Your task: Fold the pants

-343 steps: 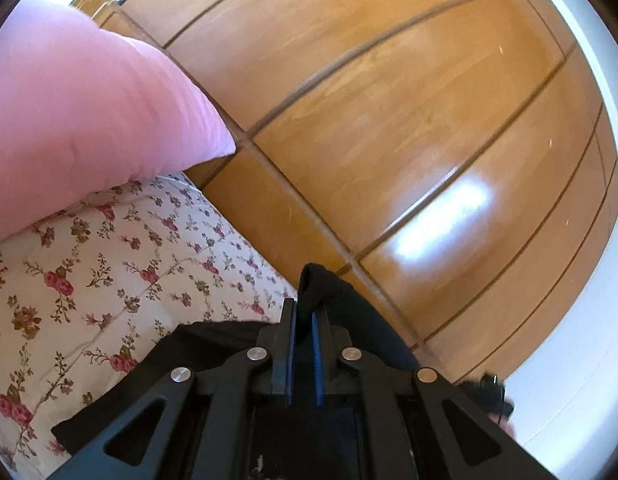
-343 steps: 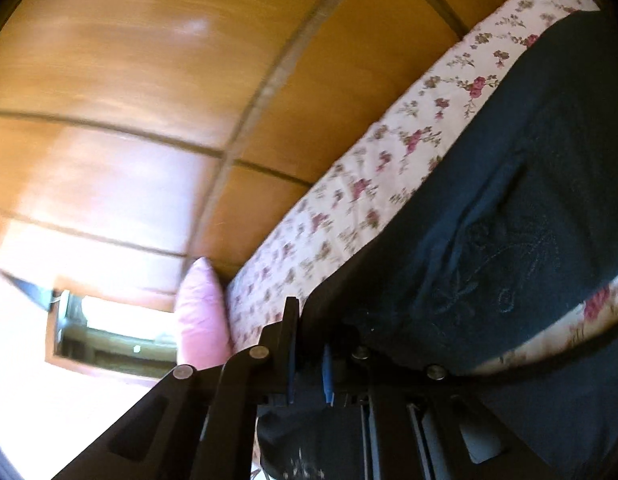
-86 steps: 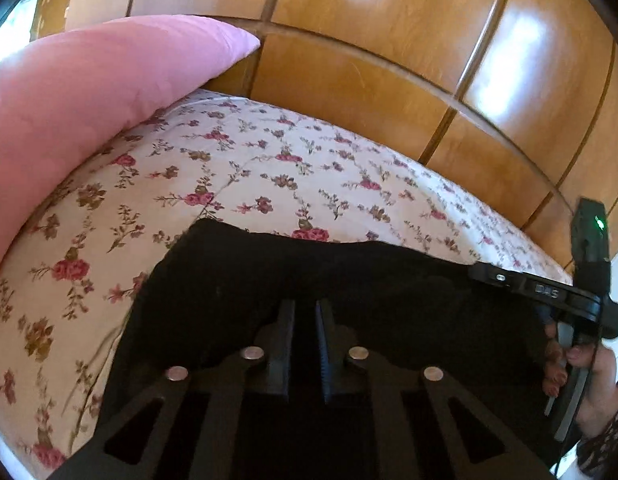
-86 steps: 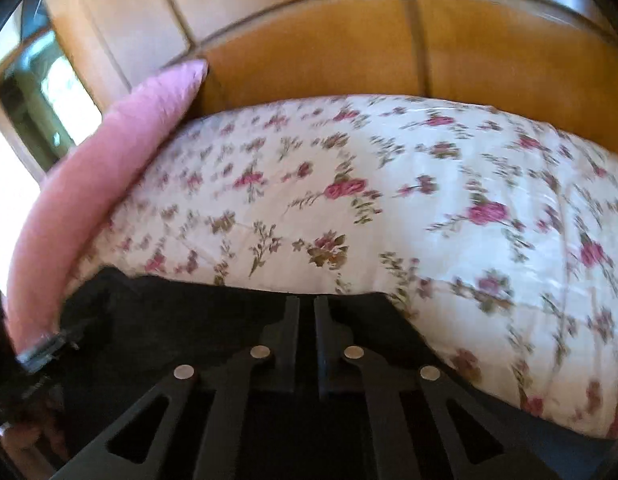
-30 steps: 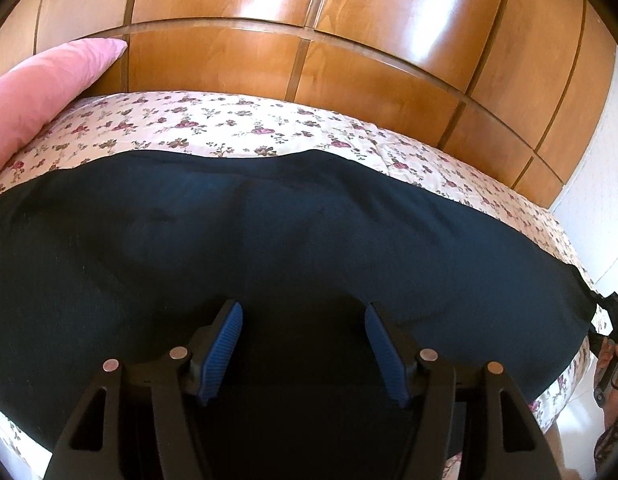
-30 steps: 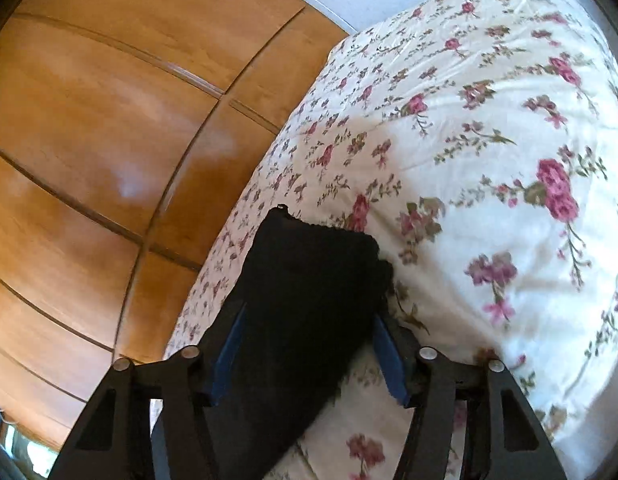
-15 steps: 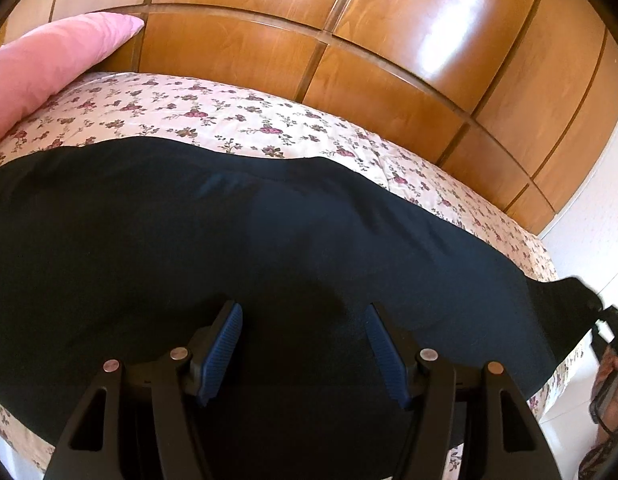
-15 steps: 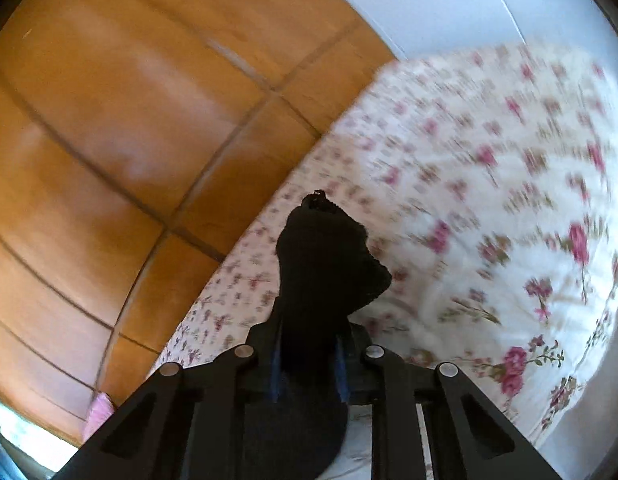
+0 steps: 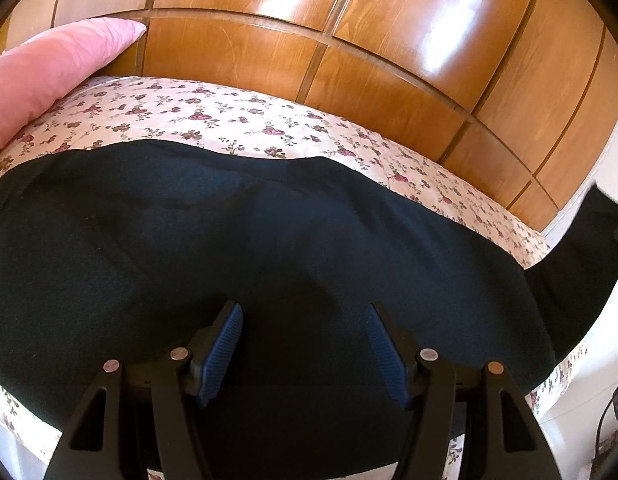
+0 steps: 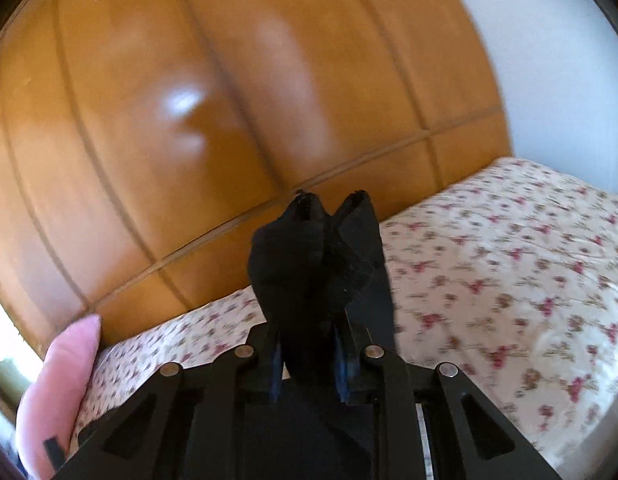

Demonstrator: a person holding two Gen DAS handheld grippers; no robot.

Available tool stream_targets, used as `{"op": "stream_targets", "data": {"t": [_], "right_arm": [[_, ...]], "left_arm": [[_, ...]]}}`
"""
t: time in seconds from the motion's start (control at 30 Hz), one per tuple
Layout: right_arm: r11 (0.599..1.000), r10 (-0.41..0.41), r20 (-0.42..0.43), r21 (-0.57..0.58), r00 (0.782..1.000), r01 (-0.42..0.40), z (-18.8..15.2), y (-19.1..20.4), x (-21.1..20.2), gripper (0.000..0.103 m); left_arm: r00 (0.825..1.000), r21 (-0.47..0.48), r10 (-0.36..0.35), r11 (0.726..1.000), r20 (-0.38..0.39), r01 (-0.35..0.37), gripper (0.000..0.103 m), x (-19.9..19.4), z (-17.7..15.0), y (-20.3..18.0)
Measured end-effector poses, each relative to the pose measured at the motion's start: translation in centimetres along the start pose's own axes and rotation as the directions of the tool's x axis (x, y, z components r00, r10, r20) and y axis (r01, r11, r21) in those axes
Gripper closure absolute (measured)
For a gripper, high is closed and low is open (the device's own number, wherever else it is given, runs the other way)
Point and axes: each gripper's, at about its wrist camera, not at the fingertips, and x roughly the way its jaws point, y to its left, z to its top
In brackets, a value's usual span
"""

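The right gripper (image 10: 307, 354) pinches the black pants (image 9: 269, 248) hem aloft for folding over, while the left gripper (image 9: 303, 344) gapes above them on the bed (image 9: 229, 116).

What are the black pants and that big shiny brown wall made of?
The pants look like soft, matte knit cloth, maybe fleece: they drape and show no shine. The wall panels look like varnished wood, with grain lines and bright glare; it could be laminate.

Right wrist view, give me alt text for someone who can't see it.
The right gripper is shut on a bunched end of black pants, lifted above a floral bedspread. Wood panelling fills the background, with a pink pillow at lower left.
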Motion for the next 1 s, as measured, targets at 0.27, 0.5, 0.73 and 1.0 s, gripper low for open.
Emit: {"op": "stream_targets", "data": {"t": [0.27, 0.5, 0.73, 1.0], "right_arm": [[0.977, 0.102, -0.099, -0.175, 0.990, -0.118, -4.6, 7.8, 3.2, 0.082], [0.936, 0.132, -0.216, -0.294, 0.967, -0.193, -9.7, 12.3, 6.3, 0.083], [0.894, 0.143, -0.350, -0.356, 0.926, -0.273, -15.1, 13.9, 8.9, 0.082], [0.863, 0.119, -0.434, -0.399, 0.893, -0.309, -18.3, 13.9, 9.9, 0.081]], "left_arm": [[0.995, 0.016, 0.097, 0.995, -0.037, -0.096, 0.038, -0.2, 0.2, -0.7], [0.991, 0.020, 0.122, 0.992, -0.046, -0.121, 0.038, -0.4, 0.1, -0.7], [0.987, 0.032, 0.157, 0.987, -0.044, -0.156, 0.038, -0.6, 0.2, -0.7], [0.984, 0.042, 0.173, 0.984, -0.048, -0.171, 0.038, -0.6, 0.0, -0.9]]}}
